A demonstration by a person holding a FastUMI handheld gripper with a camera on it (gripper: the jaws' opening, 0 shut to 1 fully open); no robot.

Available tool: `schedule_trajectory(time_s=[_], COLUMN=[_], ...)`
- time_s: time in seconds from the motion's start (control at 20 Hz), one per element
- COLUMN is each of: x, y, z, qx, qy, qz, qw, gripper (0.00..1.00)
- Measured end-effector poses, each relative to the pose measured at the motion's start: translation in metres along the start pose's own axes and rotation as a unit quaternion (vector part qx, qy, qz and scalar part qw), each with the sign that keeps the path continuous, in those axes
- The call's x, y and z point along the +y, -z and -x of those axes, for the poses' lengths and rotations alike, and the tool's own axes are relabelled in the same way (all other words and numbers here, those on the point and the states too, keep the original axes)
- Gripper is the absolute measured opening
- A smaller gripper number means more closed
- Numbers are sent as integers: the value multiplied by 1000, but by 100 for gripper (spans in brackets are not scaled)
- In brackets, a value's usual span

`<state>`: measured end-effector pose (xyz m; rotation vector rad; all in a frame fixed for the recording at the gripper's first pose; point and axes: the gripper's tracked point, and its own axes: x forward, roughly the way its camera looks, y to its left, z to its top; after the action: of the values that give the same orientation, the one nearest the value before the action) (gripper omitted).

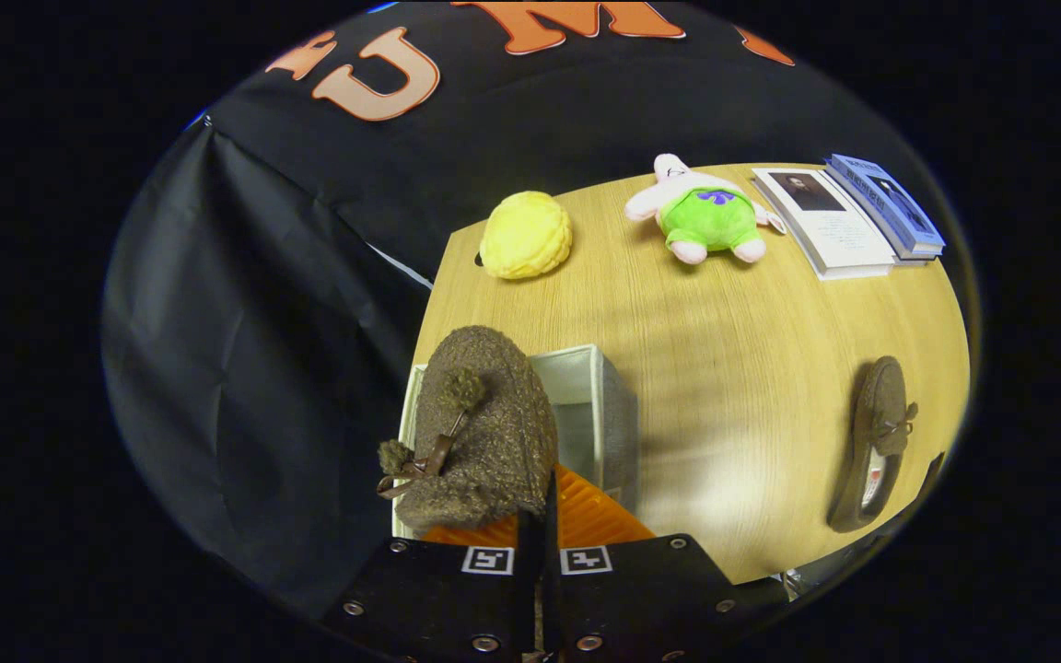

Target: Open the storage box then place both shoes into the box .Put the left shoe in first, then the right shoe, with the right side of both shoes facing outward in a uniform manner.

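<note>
jaws: nearly closed, pinching the heel edge of a fuzzy brown bouclé slipper with pom-pom laces (480,433) | slipper hanging over an open white fabric storage box (586,382) | second matching brown slipper (873,442) lying sideways on the pale wood-grain surface (733,350), well apart from the box
</note>
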<state>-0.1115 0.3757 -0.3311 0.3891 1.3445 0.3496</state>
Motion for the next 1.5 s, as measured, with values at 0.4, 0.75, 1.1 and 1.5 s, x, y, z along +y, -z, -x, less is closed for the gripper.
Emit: schedule_trajectory(time_s=[0.4,0.75,1.1,1.5], x=[27,36,61,73], y=[42,71,80,34], z=[-61,-103,-94,-4], qx=[52,112,179,99], qy=[40,86,-17,-152], qz=[13,-9,-38,43], qw=[998,990,983,982], gripper=[4,9,28,62])
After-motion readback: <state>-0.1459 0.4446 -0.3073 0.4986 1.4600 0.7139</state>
